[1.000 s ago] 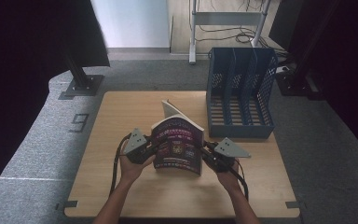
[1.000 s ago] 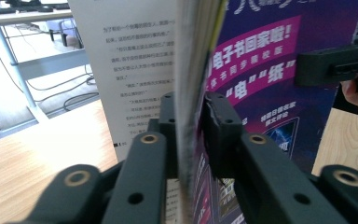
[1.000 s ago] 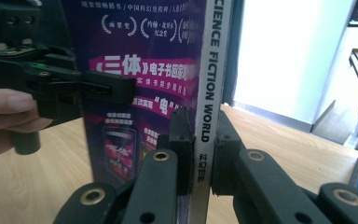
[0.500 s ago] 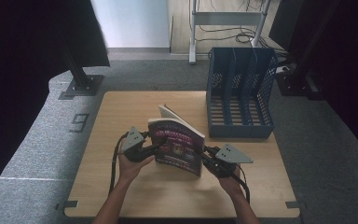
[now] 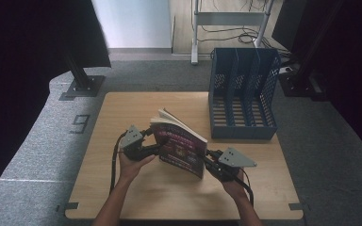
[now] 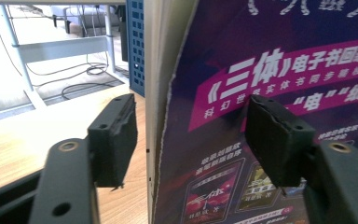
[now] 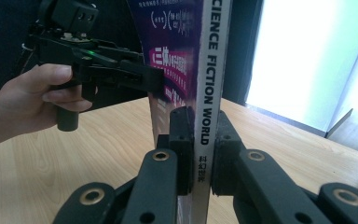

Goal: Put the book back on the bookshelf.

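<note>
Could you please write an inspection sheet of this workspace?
Surface: wooden table, level.
Job's things: magazine upright; blue file rack with vacant slots behind it.
Clutter: nothing seen.
Grippers: right hand-held gripper clamped on the magazine's spine; left hand-held gripper has just been opening, its pads apart, with the cover and pages between them.
Cables: black cable trails from the left hand-held gripper.
Surroundings: grey carpet, metal stand.
</note>
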Motion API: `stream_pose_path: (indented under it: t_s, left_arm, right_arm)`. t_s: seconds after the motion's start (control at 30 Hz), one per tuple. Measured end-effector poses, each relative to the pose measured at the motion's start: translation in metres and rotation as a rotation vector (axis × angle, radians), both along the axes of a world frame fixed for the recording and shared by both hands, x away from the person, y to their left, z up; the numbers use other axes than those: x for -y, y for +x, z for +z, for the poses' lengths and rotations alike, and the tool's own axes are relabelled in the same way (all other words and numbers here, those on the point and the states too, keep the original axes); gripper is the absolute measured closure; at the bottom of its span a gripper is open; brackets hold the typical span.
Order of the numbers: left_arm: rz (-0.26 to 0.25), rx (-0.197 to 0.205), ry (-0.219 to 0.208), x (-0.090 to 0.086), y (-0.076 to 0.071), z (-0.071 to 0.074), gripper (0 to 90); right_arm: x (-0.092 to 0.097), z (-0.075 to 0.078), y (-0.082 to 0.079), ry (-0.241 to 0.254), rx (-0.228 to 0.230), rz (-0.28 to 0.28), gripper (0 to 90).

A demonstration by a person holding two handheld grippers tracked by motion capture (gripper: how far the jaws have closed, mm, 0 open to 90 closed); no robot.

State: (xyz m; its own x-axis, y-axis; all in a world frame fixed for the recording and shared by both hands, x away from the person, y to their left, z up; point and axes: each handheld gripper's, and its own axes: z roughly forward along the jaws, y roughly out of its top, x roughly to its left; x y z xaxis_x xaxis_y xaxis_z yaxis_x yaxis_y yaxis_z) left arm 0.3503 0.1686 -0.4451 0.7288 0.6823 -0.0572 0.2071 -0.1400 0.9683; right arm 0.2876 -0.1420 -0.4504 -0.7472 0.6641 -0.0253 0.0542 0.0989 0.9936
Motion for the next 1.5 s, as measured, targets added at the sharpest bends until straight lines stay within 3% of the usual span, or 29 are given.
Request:
stream_pose_path:
  t_s: [0.23, 0.43, 0.7, 1.07, 1.27, 1.5]
  left_arm:
    - [-0.030, 0.019, 0.001, 0.004, 0.004, 0.011, 27.2]
    - [-0.062, 0.007, 0.006, 0.011, 0.009, 0.014, 24.0]
    - [-0.089, -0.011, 0.001, 0.015, 0.011, 0.013, 27.0]
    - [-0.105, -0.016, -0.001, 0.012, 0.012, 0.014, 26.8]
    - [-0.110, -0.026, -0.002, 0.011, 0.013, 0.014, 28.9]
    - [-0.116, -0.030, 0.001, 0.010, 0.011, 0.015, 28.9]
  right_arm:
    - [0.002, -0.001, 0.000, 0.005, -0.004, 0.015, 81.3]
    - [0.003, -0.001, 0.001, 0.002, -0.005, 0.020, 81.0]
    - [0.001, -0.001, 0.003, -0.032, -0.006, 0.042, 74.4]
    - [-0.004, 0.001, 0.004, -0.056, 0.003, 0.055, 80.3]
    - [-0.007, 0.002, 0.007, -0.053, -0.011, 0.079, 72.1]
    - [-0.020, 0.012, 0.020, -0.055, -0.028, 0.090, 69.6]
